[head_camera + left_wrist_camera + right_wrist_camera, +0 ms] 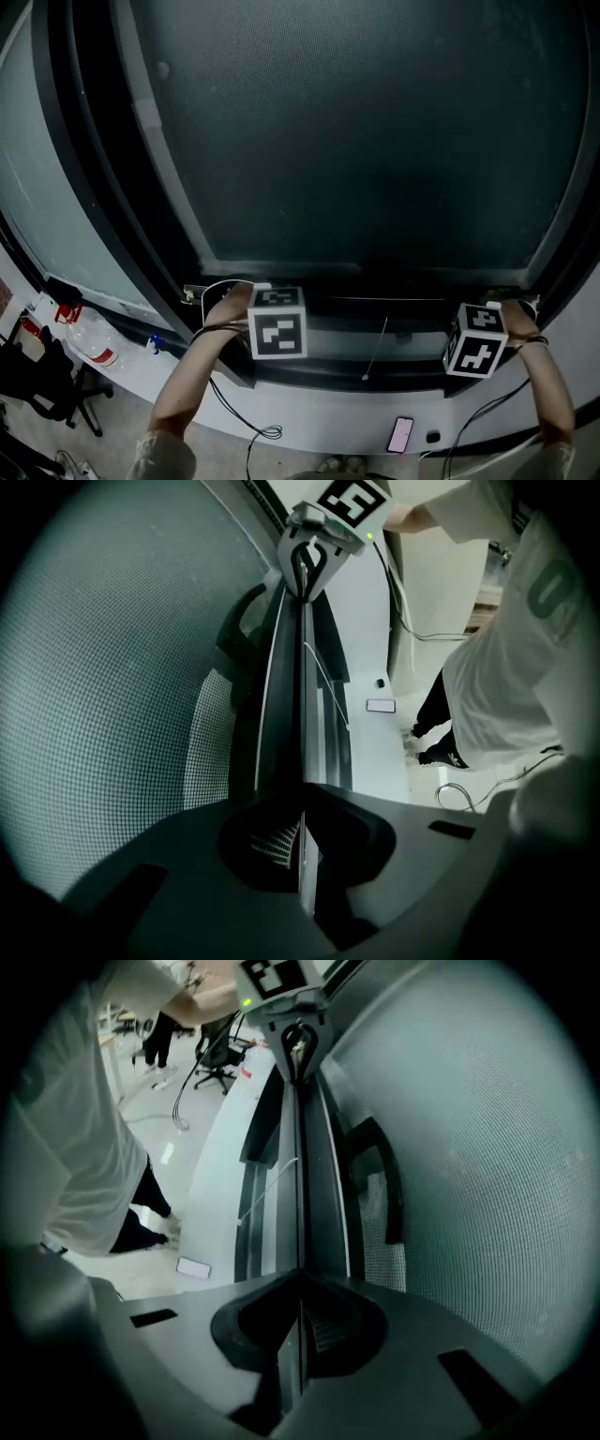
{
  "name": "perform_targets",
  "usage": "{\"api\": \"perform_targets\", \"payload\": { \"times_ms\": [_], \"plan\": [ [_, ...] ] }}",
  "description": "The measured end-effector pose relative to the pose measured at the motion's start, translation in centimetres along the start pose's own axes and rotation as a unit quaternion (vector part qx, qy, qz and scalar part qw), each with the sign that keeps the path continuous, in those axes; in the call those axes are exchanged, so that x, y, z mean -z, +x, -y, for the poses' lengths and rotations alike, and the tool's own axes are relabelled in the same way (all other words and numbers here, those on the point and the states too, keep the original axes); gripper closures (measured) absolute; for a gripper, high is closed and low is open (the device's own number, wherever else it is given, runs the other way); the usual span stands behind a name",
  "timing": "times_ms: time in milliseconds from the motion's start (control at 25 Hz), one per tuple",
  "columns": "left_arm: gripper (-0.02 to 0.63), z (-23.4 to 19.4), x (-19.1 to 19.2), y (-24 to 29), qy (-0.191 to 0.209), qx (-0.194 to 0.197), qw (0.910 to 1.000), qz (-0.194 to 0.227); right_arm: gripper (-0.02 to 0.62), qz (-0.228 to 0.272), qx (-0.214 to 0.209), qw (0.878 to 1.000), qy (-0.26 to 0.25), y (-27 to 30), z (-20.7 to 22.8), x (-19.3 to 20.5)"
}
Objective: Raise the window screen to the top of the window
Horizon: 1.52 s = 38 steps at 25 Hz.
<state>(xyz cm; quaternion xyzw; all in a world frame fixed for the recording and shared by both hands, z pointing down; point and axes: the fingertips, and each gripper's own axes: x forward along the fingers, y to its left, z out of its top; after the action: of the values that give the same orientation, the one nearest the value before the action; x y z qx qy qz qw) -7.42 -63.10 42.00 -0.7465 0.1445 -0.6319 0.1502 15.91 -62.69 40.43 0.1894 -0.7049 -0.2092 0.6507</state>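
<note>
Grey mesh of the window screen [356, 131] fills the opening. Its bottom rail [375, 302] sits low, just above the sill [309, 412]. Left claw [301, 850] and right claw [298, 1330] are each clamped on the rail's thin lip, near opposite ends. Judged: this spacing is for a level lift without racking. Raise hardly begun.

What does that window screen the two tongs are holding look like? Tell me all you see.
The window screen is a wide, flat sheet of fine grey-green mesh set in a dark frame. A slim dark bar runs along its lower edge, close above the sill. The left tongs and the right tongs are each shut on that bar, one near either end.
</note>
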Motion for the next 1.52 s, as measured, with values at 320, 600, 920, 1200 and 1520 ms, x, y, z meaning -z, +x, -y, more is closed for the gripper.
{"api": "perform_targets", "payload": {
  "times_ms": [320,600,920,1200,1520],
  "plan": [
    [0.588,-0.3,-0.4,-0.9,-0.021,-0.026,0.9968,0.072,0.577,0.005,-0.008,1.0,-0.002,-0.1,0.2,0.1],
    [0.588,-4.6,-1.0,-7.6,-0.002,-0.166,0.9842,0.062,0.577,0.002,0.136,0.991,-0.019,-6.3,5.5,-0.2],
    [0.586,-7.7,-2.3,-13.9,0.0,-0.259,0.962,0.087,0.575,0.006,0.216,0.976,-0.025,-12.0,9.5,-0.6],
    [0.581,-10.3,-3.7,-19.7,0.006,-0.336,0.9361,0.102,0.575,0.014,0.285,0.958,-0.029,-17.1,12.8,-0.8],
    [0.588,-13.9,-4.3,-25.4,0.049,-0.431,0.9009,0.009,0.575,0.01,0.341,0.939,-0.049,-22.9,16.9,-1.3]
  ]
}}
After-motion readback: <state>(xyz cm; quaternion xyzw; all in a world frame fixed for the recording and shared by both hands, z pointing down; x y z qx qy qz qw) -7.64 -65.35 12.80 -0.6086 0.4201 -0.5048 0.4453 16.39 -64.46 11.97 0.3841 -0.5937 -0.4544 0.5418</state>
